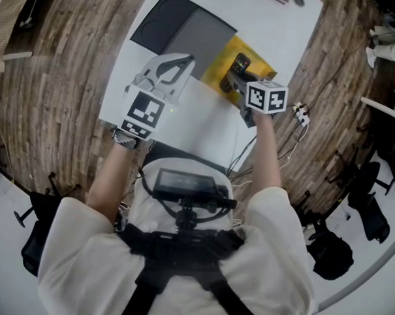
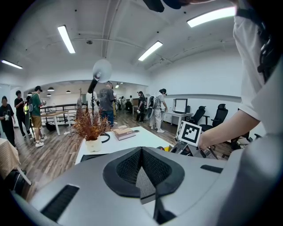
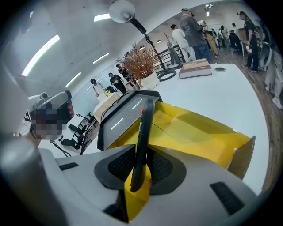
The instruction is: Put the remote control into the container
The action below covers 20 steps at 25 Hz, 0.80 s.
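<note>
In the head view a yellow container (image 1: 215, 73) lies at the right edge of the white worktop (image 1: 202, 124), just beside a grey mat (image 1: 202, 36) that lies toward the far corner. The right tongs (image 1: 237, 75) hang over the container with the black remote control (image 1: 241, 63) in them, and the left tongs (image 1: 178, 62) are over the near left part. In the left gripper view the left tongs are together and empty; a dry plant (image 2: 90, 127) stands at the far edge. In the right gripper view the pads are clamped on the remote control, which is upright above the open container.
</note>
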Available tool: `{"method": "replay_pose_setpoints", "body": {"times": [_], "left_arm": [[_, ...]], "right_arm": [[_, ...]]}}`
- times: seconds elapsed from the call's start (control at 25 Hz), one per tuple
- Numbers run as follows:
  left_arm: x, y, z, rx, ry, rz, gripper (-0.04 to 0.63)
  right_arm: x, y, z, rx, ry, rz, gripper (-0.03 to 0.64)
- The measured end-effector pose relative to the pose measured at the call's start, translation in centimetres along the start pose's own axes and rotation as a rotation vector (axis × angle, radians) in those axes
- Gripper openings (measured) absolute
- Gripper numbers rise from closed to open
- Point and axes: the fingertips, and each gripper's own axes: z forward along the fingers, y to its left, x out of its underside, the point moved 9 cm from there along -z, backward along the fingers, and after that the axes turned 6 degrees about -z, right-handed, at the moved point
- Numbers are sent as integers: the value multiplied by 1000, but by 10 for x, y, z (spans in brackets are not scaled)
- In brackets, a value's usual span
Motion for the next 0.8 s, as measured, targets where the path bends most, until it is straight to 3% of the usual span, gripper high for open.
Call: {"method": "replay_pose_setpoints", "body": {"times": [0.8], "left_arm": [[8, -8, -2, 8, 16, -13, 11]], "right_arm": [[-5, -8, 14, 2, 6, -4, 81]]}}
